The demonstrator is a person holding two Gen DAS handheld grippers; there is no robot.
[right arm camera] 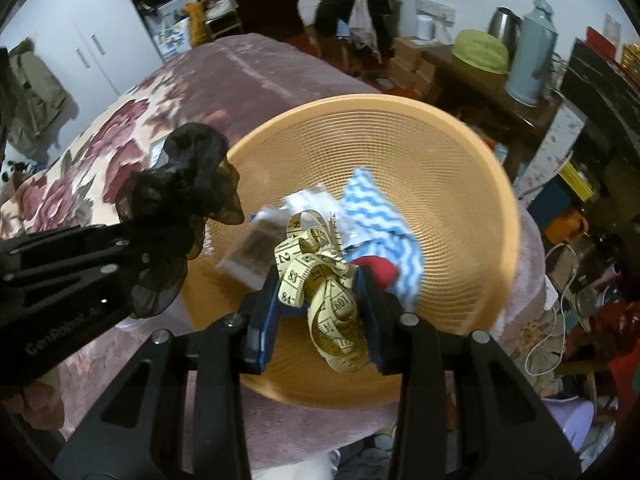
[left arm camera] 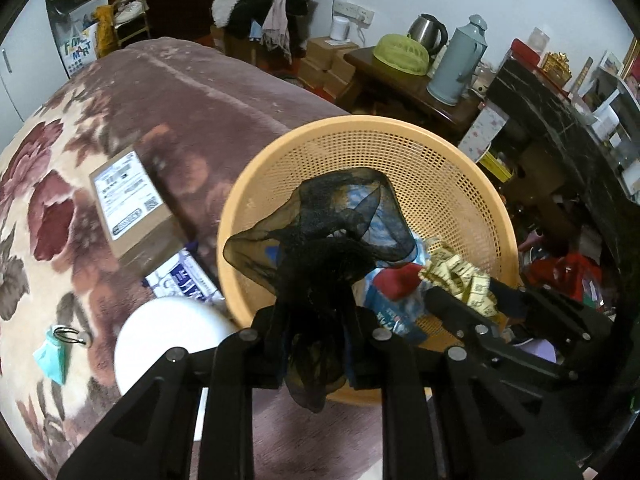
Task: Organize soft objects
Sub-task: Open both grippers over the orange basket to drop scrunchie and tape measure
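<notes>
My left gripper (left arm camera: 316,320) is shut on a black sheer scrunchie (left arm camera: 328,236), which hangs over the near-left rim of the orange mesh basket (left arm camera: 400,140). In the right wrist view the same scrunchie (right arm camera: 188,184) sits at the left, beside the basket rim (right arm camera: 360,104). My right gripper (right arm camera: 320,296) is shut on a tangled yellow tape measure (right arm camera: 324,280) above the basket's near side. Inside the basket lie a blue-and-white striped cloth (right arm camera: 384,216), a red item (right arm camera: 380,270) and a clear packet (right arm camera: 256,256).
The basket stands on a bed with a floral blanket (left arm camera: 200,92). On the blanket are a cardboard box (left arm camera: 132,204), a white round object (left arm camera: 168,336) and a blue face mask (left arm camera: 52,356). A cluttered side table with a thermos (left arm camera: 456,64) stands beyond.
</notes>
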